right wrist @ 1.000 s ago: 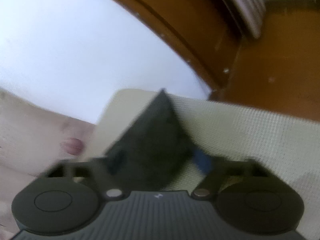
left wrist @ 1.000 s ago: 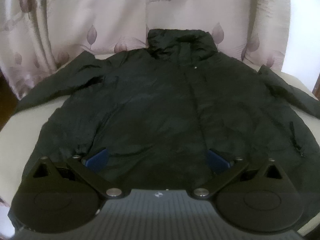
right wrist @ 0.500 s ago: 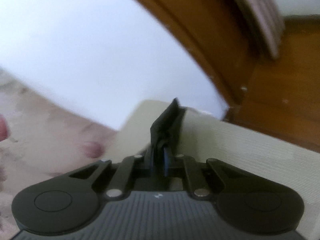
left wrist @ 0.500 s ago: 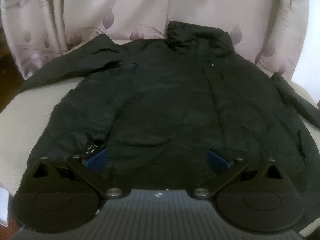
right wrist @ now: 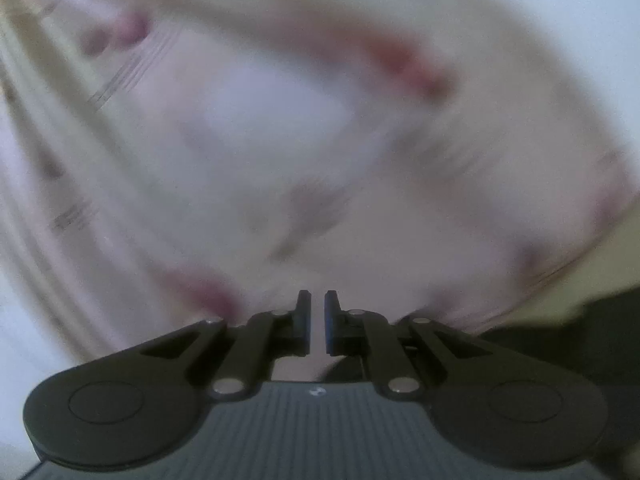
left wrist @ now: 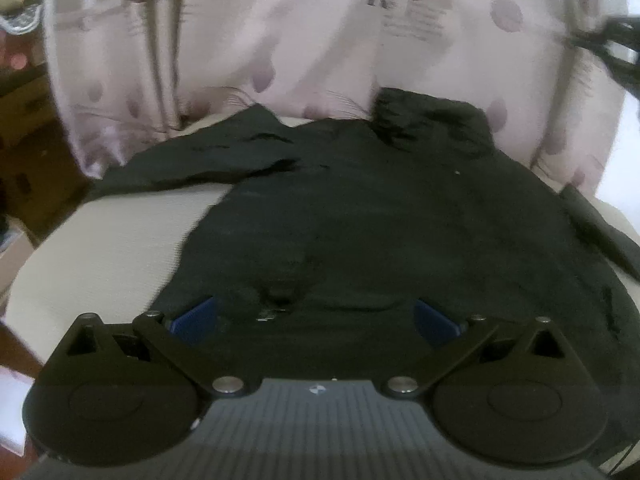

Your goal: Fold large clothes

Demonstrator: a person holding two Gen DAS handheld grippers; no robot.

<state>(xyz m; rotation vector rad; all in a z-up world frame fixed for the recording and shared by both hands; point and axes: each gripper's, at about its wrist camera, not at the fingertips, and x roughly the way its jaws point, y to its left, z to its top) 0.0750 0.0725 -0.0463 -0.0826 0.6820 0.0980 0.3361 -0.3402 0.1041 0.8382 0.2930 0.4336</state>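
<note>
The left claw [left wrist: 314, 320] is spread wide, its two blue pads [left wrist: 192, 318] far apart over the near hem of a black jacket [left wrist: 380, 232], with nothing pinched between them. A small metal zipper pull [left wrist: 269, 313] lies on the fabric just ahead of the claw, between the pads and closer to the left one.

From there the jacket spreads away across a cream woven surface [left wrist: 108, 240], front side up, with its stand-up collar [left wrist: 432, 124] at the far edge against a pink patterned curtain [left wrist: 280, 40]. One sleeve [left wrist: 192, 160] reaches out toward the far left corner of the surface, and the other [left wrist: 600, 232] runs off toward the right edge. Bare cream surface shows on the left, between the sleeve and the jacket's side.

The right claw [right wrist: 317, 322] has its fingers nearly together, a narrow gap left between them, and nothing is visible in that gap. Its view is heavily blurred: mostly the pale pink curtain [right wrist: 280, 140] ahead, with a dark patch of jacket [right wrist: 580, 332] low at the right, beside and behind the fingers rather than between them.
</note>
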